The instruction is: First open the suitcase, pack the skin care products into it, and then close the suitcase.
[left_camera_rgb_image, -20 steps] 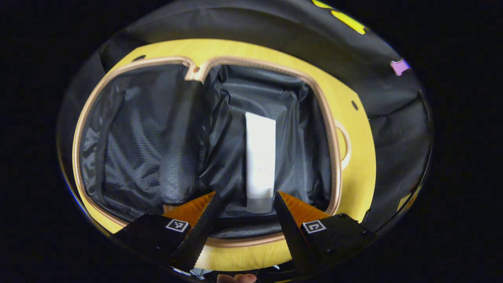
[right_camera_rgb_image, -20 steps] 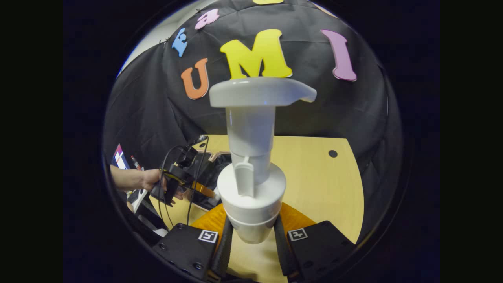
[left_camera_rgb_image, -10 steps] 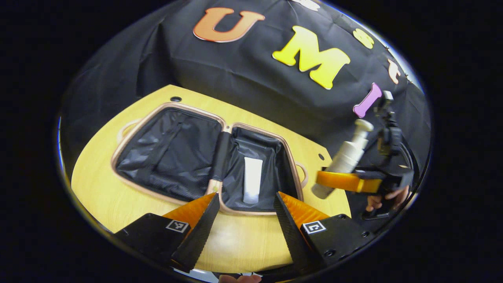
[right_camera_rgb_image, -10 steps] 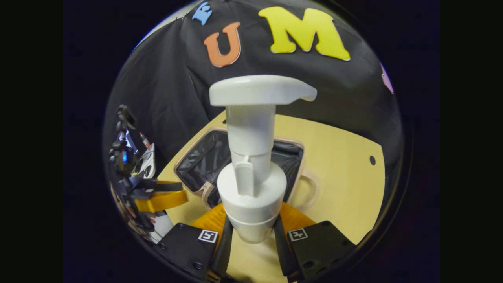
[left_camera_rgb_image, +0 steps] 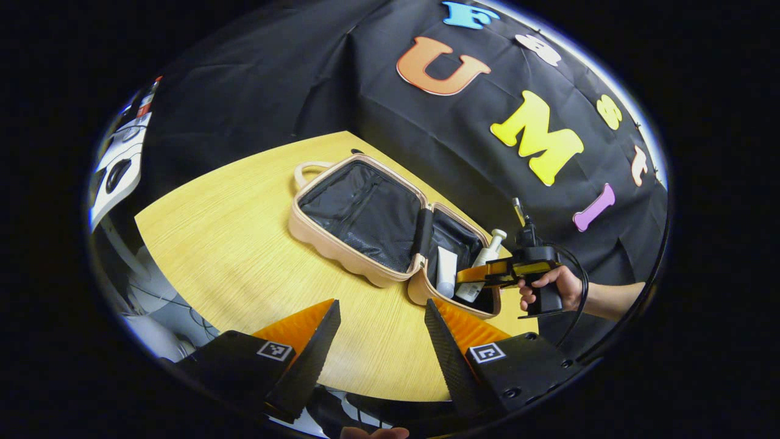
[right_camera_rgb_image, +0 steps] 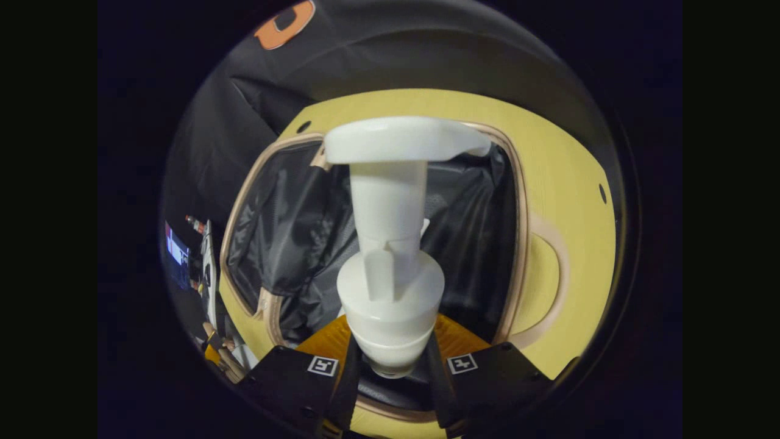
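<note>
Recording booth: black cloth wall [left_camera_rgb_image: 256, 91] draped behind light wooden table [left_camera_rgb_image: 225, 244], cables [left_camera_rgb_image: 164, 299] beyond table edge

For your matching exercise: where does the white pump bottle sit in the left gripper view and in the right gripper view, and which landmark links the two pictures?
Left gripper view: the pump bottle is small, right of centre, held by the right gripper over the open suitcase.
Right gripper view: pump bottle fills the centre, clamped between the fingers at the bottom.
Shared landmark: the suitcase's tan rim and black lining.
</note>
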The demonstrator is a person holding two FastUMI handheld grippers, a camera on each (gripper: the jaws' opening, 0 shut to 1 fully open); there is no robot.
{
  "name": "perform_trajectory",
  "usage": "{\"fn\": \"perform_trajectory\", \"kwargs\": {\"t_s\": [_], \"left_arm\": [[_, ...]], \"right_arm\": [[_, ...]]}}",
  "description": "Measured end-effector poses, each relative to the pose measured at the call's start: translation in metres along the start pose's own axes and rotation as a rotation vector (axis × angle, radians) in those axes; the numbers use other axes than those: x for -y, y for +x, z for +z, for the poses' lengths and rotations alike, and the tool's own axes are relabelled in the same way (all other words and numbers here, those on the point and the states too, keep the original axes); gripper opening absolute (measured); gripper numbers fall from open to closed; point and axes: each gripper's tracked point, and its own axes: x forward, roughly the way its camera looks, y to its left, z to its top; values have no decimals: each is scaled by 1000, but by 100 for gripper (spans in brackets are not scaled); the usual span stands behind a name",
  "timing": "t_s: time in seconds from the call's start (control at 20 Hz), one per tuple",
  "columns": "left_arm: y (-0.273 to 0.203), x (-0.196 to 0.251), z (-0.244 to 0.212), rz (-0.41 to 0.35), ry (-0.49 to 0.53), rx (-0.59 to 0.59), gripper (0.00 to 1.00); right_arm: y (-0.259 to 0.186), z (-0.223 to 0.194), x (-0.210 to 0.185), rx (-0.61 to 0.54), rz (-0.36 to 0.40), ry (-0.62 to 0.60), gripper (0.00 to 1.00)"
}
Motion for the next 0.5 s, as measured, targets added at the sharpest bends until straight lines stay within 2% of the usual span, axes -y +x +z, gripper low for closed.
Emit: {"fn": "perform_trajectory", "kwargs": {"t_s": [0.2,0.4,0.5], "left_arm": [[-4,-10,10,7,6,8,90],[1,-9,13,-1,26,8,89],[1,-9,15,-3,37,9,90]], "right_arm": [[8,-1,14,-57,-70,156,48],[14,-4,19,-108,-138,204,48],[15,-3,19,-114,-148,221,47]]}}
